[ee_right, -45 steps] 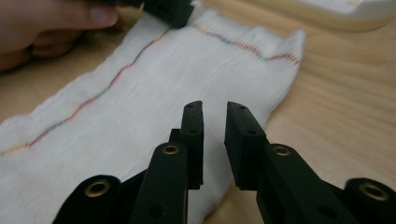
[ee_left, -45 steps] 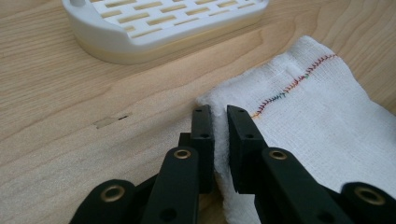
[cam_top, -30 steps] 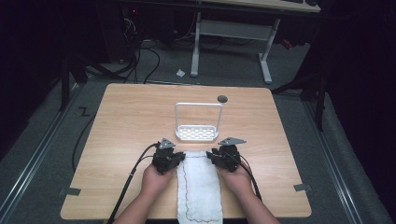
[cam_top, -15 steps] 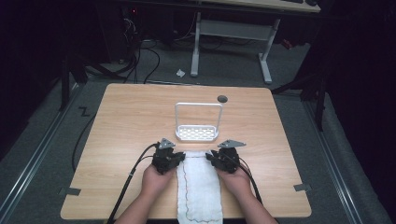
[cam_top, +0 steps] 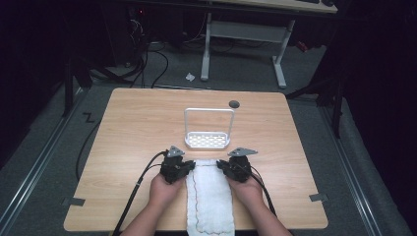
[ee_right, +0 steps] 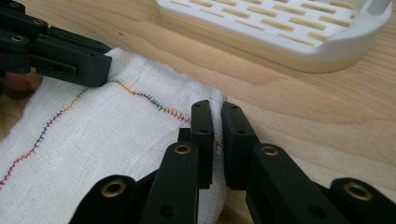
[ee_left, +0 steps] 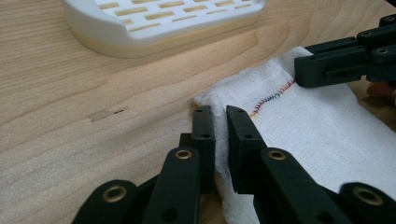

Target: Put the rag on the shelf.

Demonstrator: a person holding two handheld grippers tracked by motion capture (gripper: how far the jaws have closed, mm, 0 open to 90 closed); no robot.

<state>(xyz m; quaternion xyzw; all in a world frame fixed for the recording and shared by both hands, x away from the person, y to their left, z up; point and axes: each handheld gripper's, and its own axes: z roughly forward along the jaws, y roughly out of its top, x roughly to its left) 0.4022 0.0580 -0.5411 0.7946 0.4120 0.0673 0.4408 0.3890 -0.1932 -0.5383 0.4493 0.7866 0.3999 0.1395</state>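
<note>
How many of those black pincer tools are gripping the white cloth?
2. The left gripper pinches the cloth at its far left corner, and the right gripper pinches its far right corner. Both sit just in front of the white rack.

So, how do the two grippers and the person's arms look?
Both the left gripper and the right gripper are black, with flat jaws, brass-coloured pivot pins and grey three-cornered top plates. A black cable trails from each. The forearms are bare, without sleeves.
</note>
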